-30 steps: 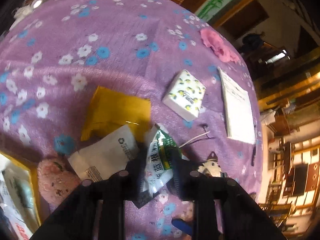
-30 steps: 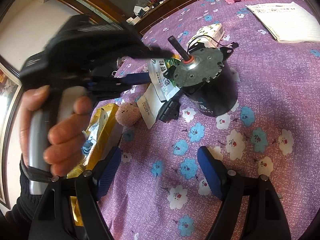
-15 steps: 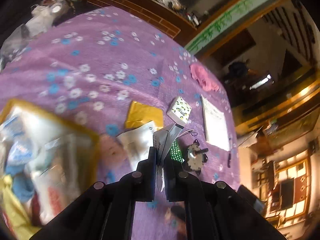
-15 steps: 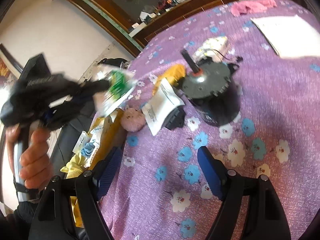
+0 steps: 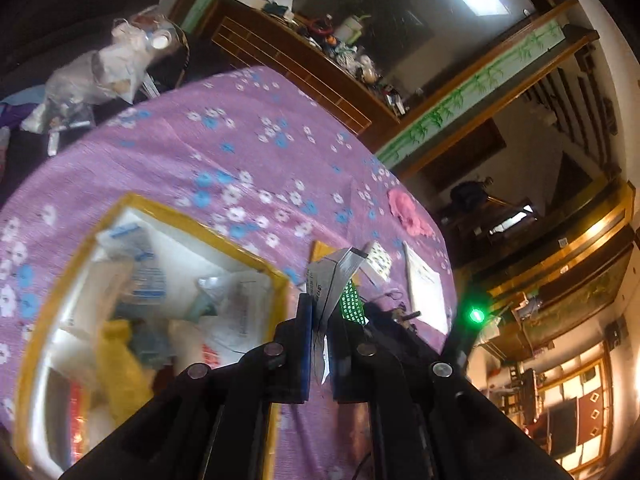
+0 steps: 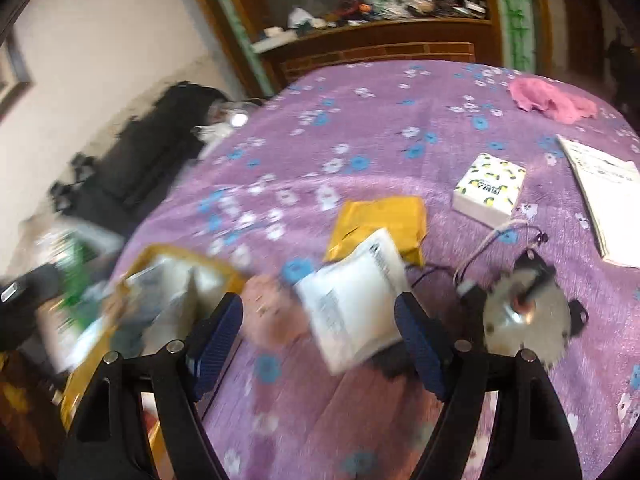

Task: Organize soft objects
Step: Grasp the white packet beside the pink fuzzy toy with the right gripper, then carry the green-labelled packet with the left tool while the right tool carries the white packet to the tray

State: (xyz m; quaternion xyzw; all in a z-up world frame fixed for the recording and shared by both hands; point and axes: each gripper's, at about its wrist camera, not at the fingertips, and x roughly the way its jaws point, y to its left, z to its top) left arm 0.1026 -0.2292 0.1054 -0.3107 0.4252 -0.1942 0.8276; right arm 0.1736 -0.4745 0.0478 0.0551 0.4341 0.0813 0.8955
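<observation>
A round table (image 6: 400, 120) in purple flowered cloth bears a yellow-rimmed box (image 5: 200, 224), a yellow envelope (image 6: 380, 216), a white packet (image 6: 352, 296), a lemon-print tissue pack (image 6: 490, 188), a pink cloth (image 6: 548, 100), a booklet (image 6: 608, 200), a small motor (image 6: 524, 316) and a pink plush (image 6: 272, 312).

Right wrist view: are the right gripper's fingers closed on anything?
No, the right gripper has its blue fingers spread wide apart with nothing between them, only the white packet lying on the cloth beyond.

No lettering anywhere is sharp enough to read.
</observation>
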